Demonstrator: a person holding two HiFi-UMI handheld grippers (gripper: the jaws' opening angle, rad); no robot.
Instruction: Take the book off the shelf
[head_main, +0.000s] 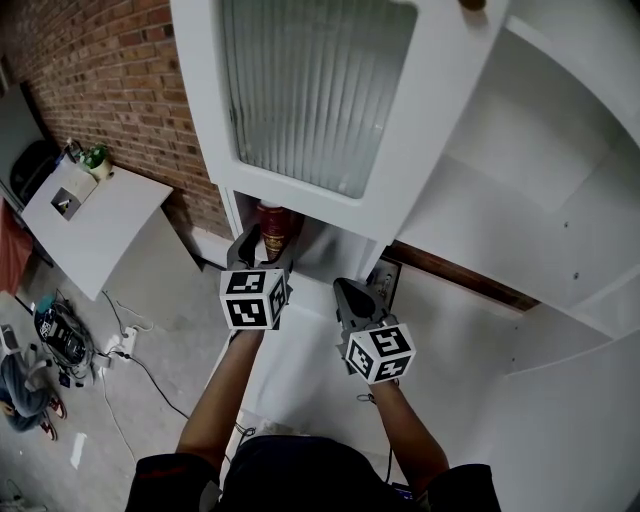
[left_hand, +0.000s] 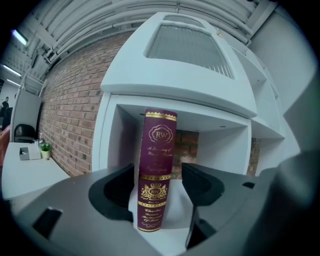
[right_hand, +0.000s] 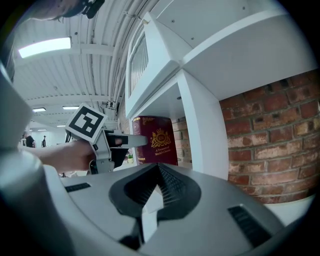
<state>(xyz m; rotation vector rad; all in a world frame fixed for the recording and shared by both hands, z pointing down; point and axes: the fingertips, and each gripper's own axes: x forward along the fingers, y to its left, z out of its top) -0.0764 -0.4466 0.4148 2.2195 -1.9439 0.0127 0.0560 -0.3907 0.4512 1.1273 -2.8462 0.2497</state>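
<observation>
Book (left_hand: 159, 135) stands upright on the shelf (left_hand: 176, 212) between the left claw's (left_hand: 159, 172) parted jaws; right claw (right_hand: 157, 169) sits closed.

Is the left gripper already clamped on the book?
No, the left gripper has its jaws wide around the upright book, with a clear gap beside one jaw.

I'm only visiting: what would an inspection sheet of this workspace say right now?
Surface: white shelf, one compartment in use.
Job's things: maroon book standing on the shelf, not yet removed.
Clutter: potted plant on white table, far left.
Grippers: left gripper jaws apart either side of the book, not pressing; right gripper jaws together, empty.
Cables: cables trailing on the floor.
Surroundings: brick wall; ribbed-glass door above.
</observation>
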